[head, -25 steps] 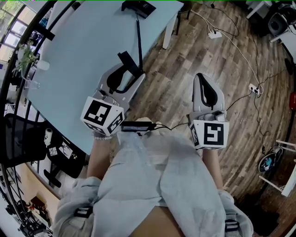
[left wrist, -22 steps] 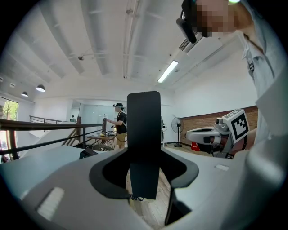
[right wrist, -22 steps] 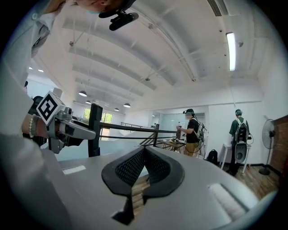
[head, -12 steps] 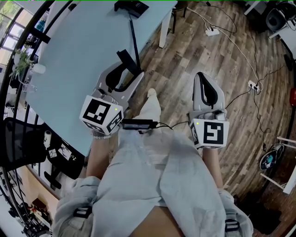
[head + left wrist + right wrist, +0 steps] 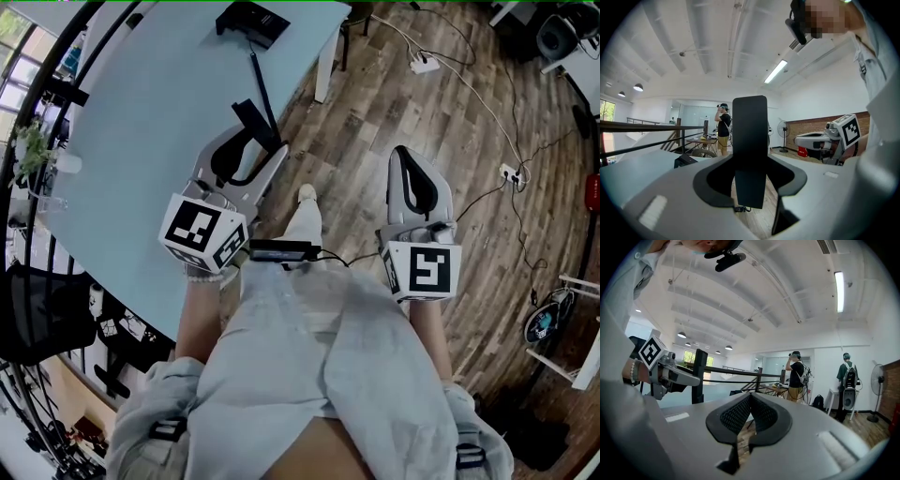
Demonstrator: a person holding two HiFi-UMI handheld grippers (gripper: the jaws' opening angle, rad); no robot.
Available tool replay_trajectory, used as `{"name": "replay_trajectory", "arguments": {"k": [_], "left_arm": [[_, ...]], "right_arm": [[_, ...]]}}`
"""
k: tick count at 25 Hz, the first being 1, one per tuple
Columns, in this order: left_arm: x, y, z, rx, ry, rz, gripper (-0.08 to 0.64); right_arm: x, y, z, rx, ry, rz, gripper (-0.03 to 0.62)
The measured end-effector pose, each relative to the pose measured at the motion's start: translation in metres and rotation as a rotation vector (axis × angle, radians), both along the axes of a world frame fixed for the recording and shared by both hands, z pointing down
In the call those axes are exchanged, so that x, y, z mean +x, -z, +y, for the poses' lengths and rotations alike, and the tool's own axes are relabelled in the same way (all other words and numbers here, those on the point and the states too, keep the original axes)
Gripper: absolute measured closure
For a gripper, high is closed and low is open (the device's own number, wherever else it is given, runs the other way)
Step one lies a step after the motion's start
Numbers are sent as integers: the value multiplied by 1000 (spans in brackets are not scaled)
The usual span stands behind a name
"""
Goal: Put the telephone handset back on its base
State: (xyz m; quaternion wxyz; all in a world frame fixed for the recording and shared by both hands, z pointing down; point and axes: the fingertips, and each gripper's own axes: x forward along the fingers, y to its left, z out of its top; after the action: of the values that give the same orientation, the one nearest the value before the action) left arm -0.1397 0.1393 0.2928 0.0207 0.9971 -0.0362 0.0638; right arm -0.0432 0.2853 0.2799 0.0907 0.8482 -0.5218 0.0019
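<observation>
**Condition at inspection**
- Found telephone handset (image 5: 750, 140) clamped upright between the fingers of the left gripper (image 5: 262, 145), above the right edge of the counter (image 5: 141, 122).
- Found base (image 5: 246, 23) at the far end of the same counter, well apart from the handset. Not yet seated.
- Traced cord (image 5: 260, 80) from handset toward base in a fairly straight run. Cannot tell how much slack is left.
- Found right gripper (image 5: 409, 157) with fingers pressed together on nothing. Held idle over the wooden floor (image 5: 375, 103), to the right of the counter.

**Hazards judged from here**
- Slip or swing: appears gripped across a narrow part, with much of the body standing beyond the fingers. Likely to pivot if carried quickly or tilted.
- Cord snag: liable to loop under the handset on approach, or to tug the base if pulled sideways.
- Base shift: nothing steadying it. Likely to slide on the smooth counter if struck at an angle, since the free gripper is well away.
- Poor seating: held upright, so must be laid flat and lined up with the cradle. Risk of resting crooked or rolling off if let go early.
- Reach: far placement calls for a long stretch, with less control at the end of it.
</observation>
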Motion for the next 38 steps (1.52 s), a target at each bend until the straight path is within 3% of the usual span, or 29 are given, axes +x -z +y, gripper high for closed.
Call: {"name": "replay_trajectory", "arguments": {"k": [22, 38], "left_arm": [[129, 1, -142, -100, 46, 11, 348], [150, -9, -205, -160, 121, 24, 348]], "right_arm": [[133, 7, -143, -41, 39, -5, 586], [161, 11, -230, -46, 131, 15, 586]]}}
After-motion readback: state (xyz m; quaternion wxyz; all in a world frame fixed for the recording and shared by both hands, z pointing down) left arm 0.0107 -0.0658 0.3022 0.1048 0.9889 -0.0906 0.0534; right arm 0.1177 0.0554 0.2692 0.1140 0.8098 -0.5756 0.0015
